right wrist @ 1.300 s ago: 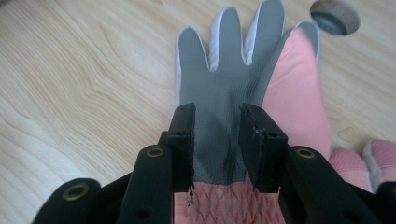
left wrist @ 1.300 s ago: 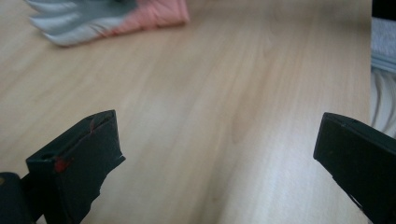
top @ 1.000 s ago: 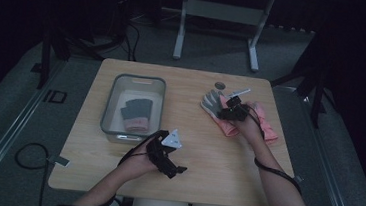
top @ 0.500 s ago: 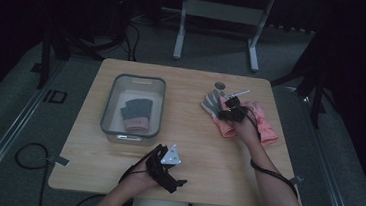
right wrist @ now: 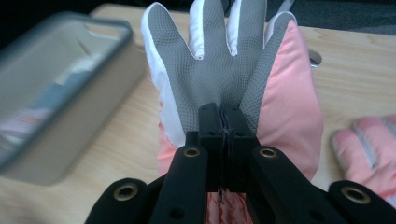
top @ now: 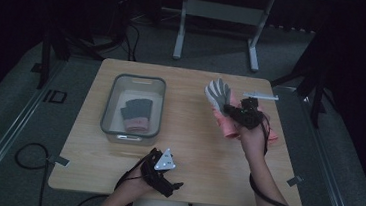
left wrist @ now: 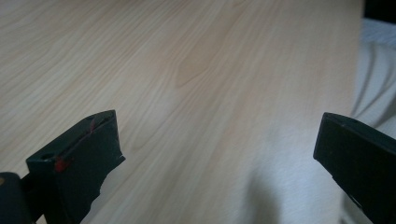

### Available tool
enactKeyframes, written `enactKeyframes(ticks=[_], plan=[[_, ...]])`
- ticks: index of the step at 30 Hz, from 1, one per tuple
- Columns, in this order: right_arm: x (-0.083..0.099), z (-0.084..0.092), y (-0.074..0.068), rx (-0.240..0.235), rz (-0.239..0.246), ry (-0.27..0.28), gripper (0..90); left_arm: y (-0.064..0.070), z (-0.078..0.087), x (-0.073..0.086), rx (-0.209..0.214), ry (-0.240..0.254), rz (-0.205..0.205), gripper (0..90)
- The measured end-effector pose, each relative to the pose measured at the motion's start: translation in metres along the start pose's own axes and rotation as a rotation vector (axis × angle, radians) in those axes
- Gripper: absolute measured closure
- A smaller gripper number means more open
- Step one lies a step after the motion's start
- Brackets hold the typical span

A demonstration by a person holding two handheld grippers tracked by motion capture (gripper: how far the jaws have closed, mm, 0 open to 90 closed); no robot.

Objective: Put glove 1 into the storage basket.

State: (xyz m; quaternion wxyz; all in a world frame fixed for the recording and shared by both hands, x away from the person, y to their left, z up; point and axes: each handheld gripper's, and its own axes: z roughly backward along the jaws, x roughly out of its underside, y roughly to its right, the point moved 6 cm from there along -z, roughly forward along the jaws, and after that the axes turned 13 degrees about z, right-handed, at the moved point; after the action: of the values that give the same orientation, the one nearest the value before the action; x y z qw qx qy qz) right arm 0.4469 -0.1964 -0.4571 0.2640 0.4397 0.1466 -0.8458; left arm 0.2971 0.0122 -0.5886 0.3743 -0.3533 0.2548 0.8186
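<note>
Our right claw (right wrist: 223,122) has just been closing, and its jaws are now pressed together on the palm of the pink-and-white winter glove with a grey textured palm (right wrist: 219,70). A second ago that glove lay flat on the pale wooden surface (top: 193,129), to the right of the grey plastic bin (top: 112,108); now we have it lifted clear of the wood, fingers pointing up and toward the bin. A second pink glove (right wrist: 369,149) lies on the surface on the side of the held glove away from the bin. Inside the bin a dark grey and pink glove (top: 136,115) already rests. We judge the pickup done, so what remains is carrying the held glove over the bin's rim and letting it drop in. Our left claw (top: 163,174) has drifted nearer to us and hangs below the bin, jaws wide apart over bare wood, holding nothing.
</note>
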Motion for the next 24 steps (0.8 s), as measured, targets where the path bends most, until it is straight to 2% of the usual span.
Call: enactKeyframes(ticks=[1, 3, 4, 5, 9, 11, 15, 17, 18, 19, 24], plan=[[0.0, 0.0, 0.0, 0.0, 0.0, 0.0, 88.1, -0.001, 0.0, 0.001, -0.004, 0.003, -0.003, 0.3], [0.013, 0.007, -0.015, -0.016, -0.059, 0.005, 88.1, -0.002, 0.0, 0.002, -0.009, 0.01, -0.004, 0.3], [0.013, 0.007, -0.015, -0.016, -0.059, 0.005, 88.1, -0.002, 0.0, 0.002, -0.014, 0.012, -0.006, 0.3], [0.018, 0.008, -0.02, -0.023, -0.08, 0.008, 88.2, -0.003, 0.0, 0.002, -0.019, 0.016, -0.007, 0.3], [0.042, 0.006, -0.033, -0.007, -0.135, -0.013, 88.1, -0.004, 0.003, 0.001, -0.024, 0.036, 0.0, 0.3], [0.046, 0.005, -0.034, -0.005, -0.145, -0.02, 88.1, -0.005, 0.003, 0.001, -0.023, 0.043, 0.002, 0.3], [0.062, -0.015, -0.041, -0.001, -0.196, -0.068, 88.1, -0.002, 0.0, 0.002, -0.008, 0.033, 0.0, 0.3], [0.067, -0.026, -0.044, -0.012, -0.205, -0.089, 88.1, 0.0, -0.001, 0.003, 0.001, 0.028, 0.003, 0.3], [0.073, -0.04, -0.047, -0.017, -0.215, -0.114, 88.1, 0.0, -0.002, 0.004, 0.005, 0.027, 0.005, 0.3], [0.073, -0.04, -0.047, -0.017, -0.215, -0.114, 88.1, 0.001, -0.002, 0.004, 0.008, 0.022, 0.002, 0.3], [0.08, -0.065, -0.052, -0.022, -0.228, -0.154, 87.5, 0.001, -0.003, 0.006, 0.017, 0.008, -0.003, 0.3]])
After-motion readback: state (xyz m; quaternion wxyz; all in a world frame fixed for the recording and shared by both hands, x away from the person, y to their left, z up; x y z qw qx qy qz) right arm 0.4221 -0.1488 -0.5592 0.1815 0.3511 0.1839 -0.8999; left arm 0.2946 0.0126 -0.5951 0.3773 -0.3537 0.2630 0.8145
